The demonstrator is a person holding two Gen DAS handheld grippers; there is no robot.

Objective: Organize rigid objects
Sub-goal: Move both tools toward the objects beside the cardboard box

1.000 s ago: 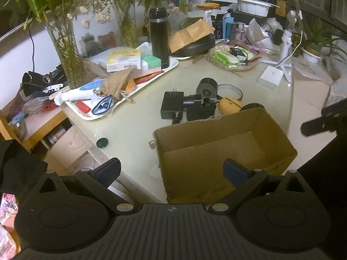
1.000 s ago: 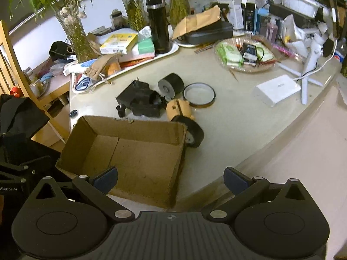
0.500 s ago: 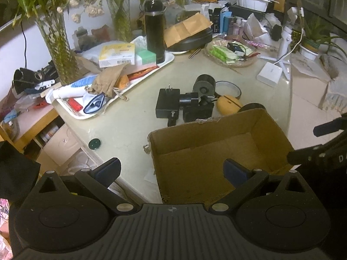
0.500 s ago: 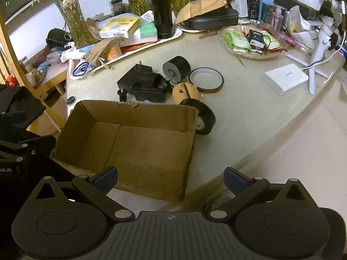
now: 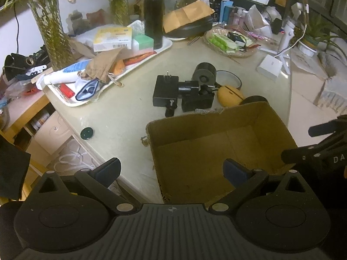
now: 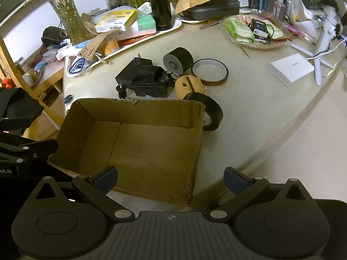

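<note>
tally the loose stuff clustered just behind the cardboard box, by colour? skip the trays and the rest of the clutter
Black: 5 - plug adapter, block, knob, cylinder, tape roll
Tan: 1 - wooden piece
Amber: 1 - tape ring
Total: 7
The cardboard box holds nothing; both the left gripper and the right gripper are open.

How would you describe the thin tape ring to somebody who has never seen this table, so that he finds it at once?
Start at the empty cardboard box near the table edge and look past its far right corner. Beyond the wooden piece lies the thin tape ring, flat on the table. Unlike the thick black rolls beside it, it is low, with a wide open middle.
</note>
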